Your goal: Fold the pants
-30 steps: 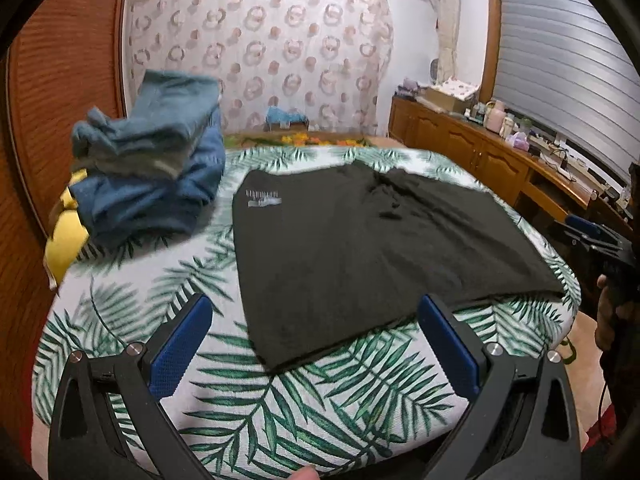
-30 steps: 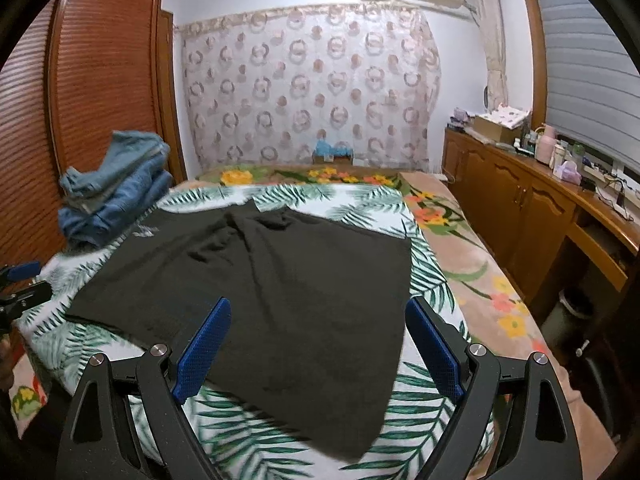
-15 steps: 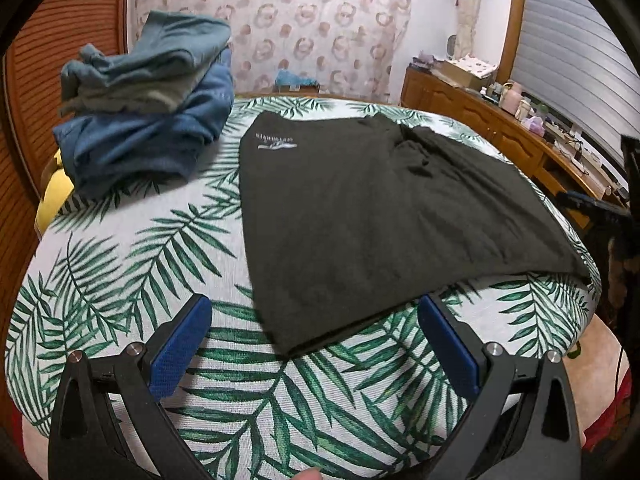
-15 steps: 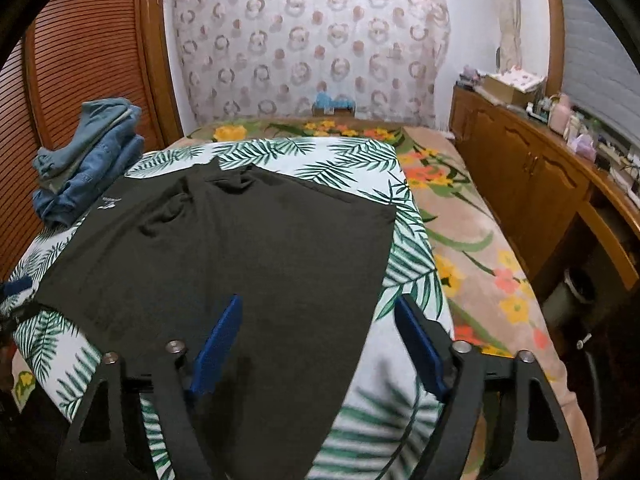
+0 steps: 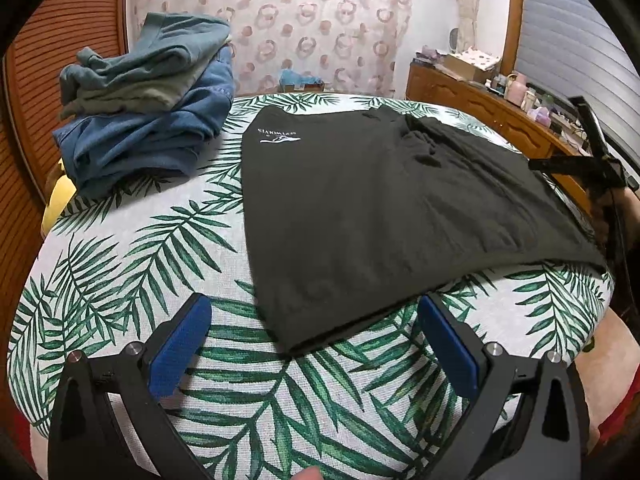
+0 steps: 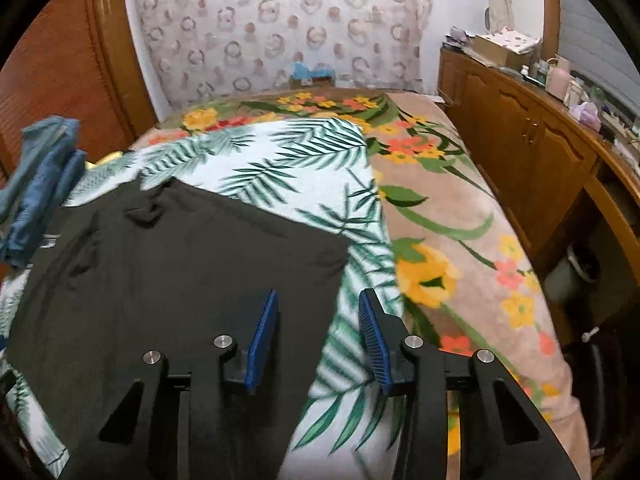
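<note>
- Closing: the right gripper [image 6: 318, 332] has gone from spread wide a second ago to roughly half that gap, jaws narrowing at this moment. Between them lie the pants' side edge and leaf-print cover; the pads are not yet pressing cloth.
- Shifted: right gripper has slid sideways along the pants [image 6: 172, 276], from over the dark cloth to their right-hand edge; the near corner sits just below the left pad.
- Left gripper [image 5: 316, 344]: jaws spread wide, holding nothing. It has dropped a little; the pants' near left corner now lies between the pads, closer than before.
- Pants: black, flat on the cover [image 5: 132, 264], unfolded, running away from both sets of jaws.
- Judgement: both grippers appear to be lining up on the near corners; the first fold is not yet begun.
- Writing: small white logo with a swoosh [image 5: 279, 135] at the far left corner, upside down from here; letters unreadable.
- Clothes pile [image 5: 148, 112]: denim and grey-green, beyond the left jaws, apart from the pants.
</note>
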`<state>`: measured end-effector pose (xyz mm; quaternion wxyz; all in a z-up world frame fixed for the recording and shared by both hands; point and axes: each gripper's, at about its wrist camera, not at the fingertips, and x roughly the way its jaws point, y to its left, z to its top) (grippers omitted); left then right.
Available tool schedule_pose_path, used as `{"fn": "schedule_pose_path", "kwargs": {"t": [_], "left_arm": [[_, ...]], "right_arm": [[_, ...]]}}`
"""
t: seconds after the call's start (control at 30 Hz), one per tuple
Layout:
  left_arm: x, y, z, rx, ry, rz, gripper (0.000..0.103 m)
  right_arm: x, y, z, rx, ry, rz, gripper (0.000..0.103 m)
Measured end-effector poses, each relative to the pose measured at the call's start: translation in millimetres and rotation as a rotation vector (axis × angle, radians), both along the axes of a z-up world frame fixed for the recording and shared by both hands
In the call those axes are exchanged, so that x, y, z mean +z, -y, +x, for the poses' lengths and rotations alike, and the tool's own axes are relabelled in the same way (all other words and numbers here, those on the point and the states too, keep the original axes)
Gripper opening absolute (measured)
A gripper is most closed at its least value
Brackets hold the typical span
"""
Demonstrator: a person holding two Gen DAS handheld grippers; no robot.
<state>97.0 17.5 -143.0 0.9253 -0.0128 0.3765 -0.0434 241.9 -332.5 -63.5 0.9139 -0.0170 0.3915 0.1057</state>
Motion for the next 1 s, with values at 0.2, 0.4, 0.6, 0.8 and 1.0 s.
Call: {"fn": "schedule_pose_path", "kwargs": {"t": [0.2,0.4,0.6,0.8,1.0], "left_arm": [[-1,-1,1,-0.001,0.007,0.000,0.103],[-3,1,-1,0.000,0.010,0.016,0.103],[-2,2,-1,-0.001,0.007,0.012,0.103],[4,-11,-1,-0.011,-0.007,-0.072,0.103],[14,-19,-8,-0.007,0.014,-0.071,0.098]], "right_arm": [[9,-9,6,0.015,-0.013,0.012,0.030],[16,-13,10,0.044,-0.007,-0.045,0.005],[22,13,21,-0.039,0.020,-0.033,0.003],[33,5,3,-0.041,0.062,-0.077,0.018],[35,-22,-31,0.104,0.107,-0.023,0.047]]}}
